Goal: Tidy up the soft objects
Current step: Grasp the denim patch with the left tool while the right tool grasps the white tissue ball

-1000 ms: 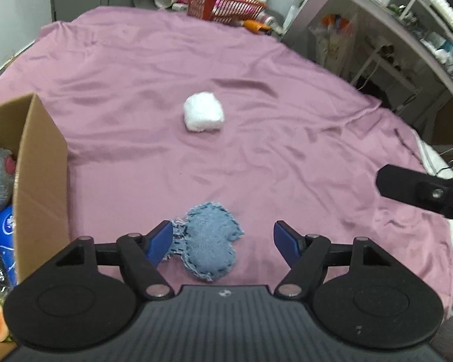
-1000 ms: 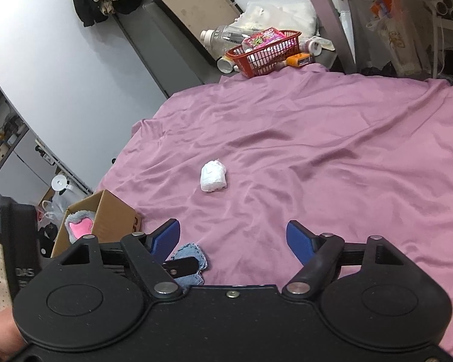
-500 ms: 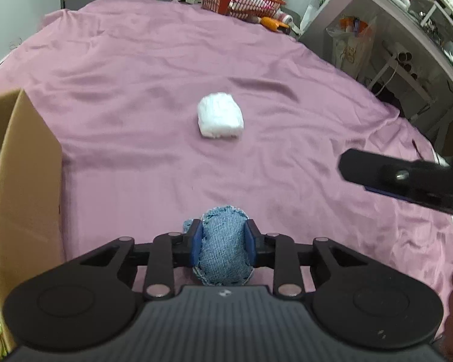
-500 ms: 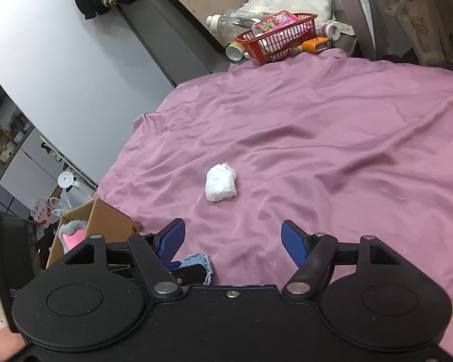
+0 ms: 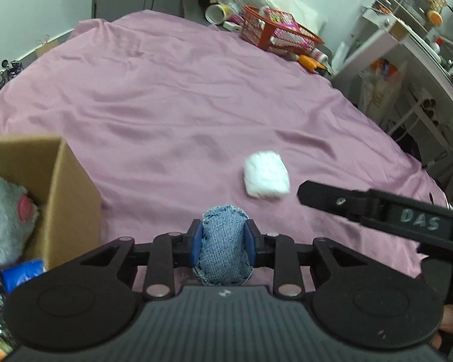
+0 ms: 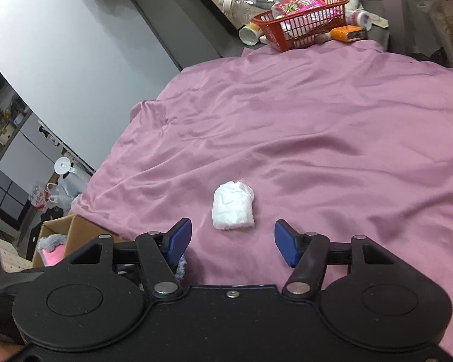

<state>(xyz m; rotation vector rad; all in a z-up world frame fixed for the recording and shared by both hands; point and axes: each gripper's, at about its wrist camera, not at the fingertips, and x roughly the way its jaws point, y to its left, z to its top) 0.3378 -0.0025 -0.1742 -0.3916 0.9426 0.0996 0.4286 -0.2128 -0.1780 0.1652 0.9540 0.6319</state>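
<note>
Now the denim pouch [image 5: 224, 245] is clamped between the blue pads of the left gripper [image 5: 223, 246] and has been raised off the pink sheet [image 5: 178, 114], so the pick seems done, though blur leaves clearance uncertain. Beside it sits the cardboard box [image 5: 72, 199]. The right gripper [image 6: 233, 241] is held spread wide, aimed at the white bundle [image 6: 233, 208].

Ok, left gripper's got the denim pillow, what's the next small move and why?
Probably swing the left gripper leftward over the cardboard box and release. Its jaws are shut on the denim pillow, and the box, already holding a grey plush, sits open just to its left.
</note>
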